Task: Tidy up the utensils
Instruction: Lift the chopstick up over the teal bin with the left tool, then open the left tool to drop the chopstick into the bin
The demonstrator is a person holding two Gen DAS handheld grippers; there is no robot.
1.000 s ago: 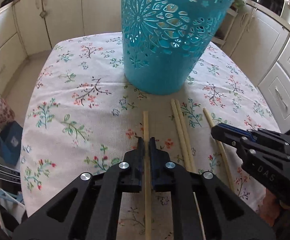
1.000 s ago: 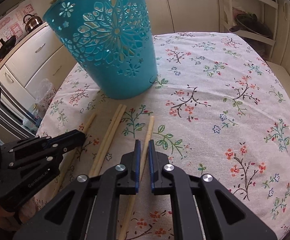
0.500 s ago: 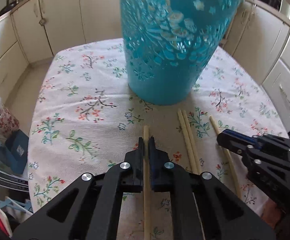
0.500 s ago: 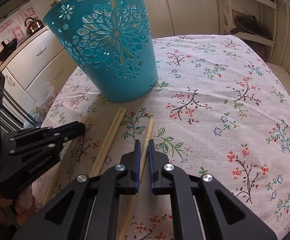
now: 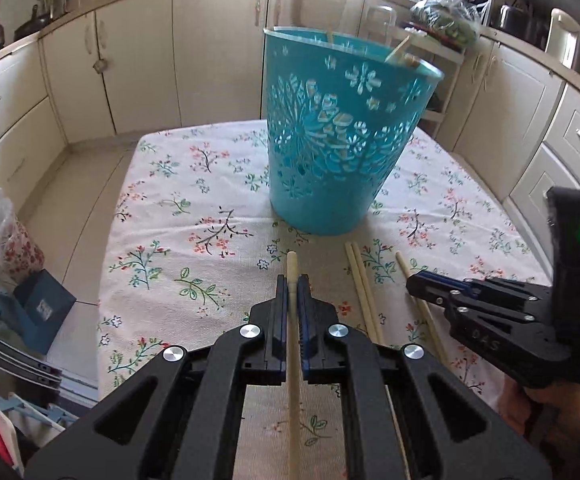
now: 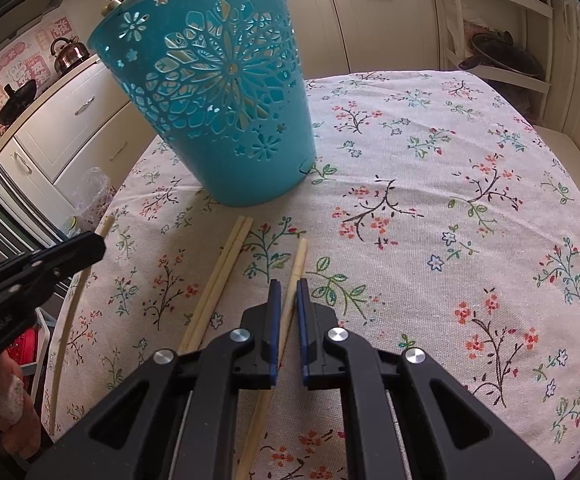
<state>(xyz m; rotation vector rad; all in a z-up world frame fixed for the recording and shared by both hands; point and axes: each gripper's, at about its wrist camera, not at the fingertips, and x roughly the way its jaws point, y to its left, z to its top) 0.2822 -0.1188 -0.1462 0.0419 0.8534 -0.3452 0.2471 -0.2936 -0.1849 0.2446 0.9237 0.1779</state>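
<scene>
My left gripper (image 5: 292,280) is shut on a wooden chopstick (image 5: 292,268) and holds it above the floral tablecloth (image 5: 177,240), short of the teal cut-out basket (image 5: 338,152). Utensil tips stick out of the basket's top. A pair of chopsticks (image 5: 360,276) and a single chopstick (image 5: 404,266) lie on the cloth to the right. My right gripper (image 6: 287,286) hovers over the single chopstick (image 6: 298,260), jaws slightly apart, gripping nothing. The pair (image 6: 229,256) lies to its left. The left gripper (image 6: 69,250) shows there with its chopstick (image 6: 105,226).
Cream kitchen cabinets (image 5: 137,64) ring the table. A plastic bag (image 5: 5,236) and a blue box (image 5: 43,308) sit on the floor to the left. A shelf unit (image 6: 502,40) with pans stands behind the table's right side.
My left gripper has closed on the chopstick and lifted it off the cloth, pulling back so the basket's rim is now in view. My right gripper has barely moved.
</scene>
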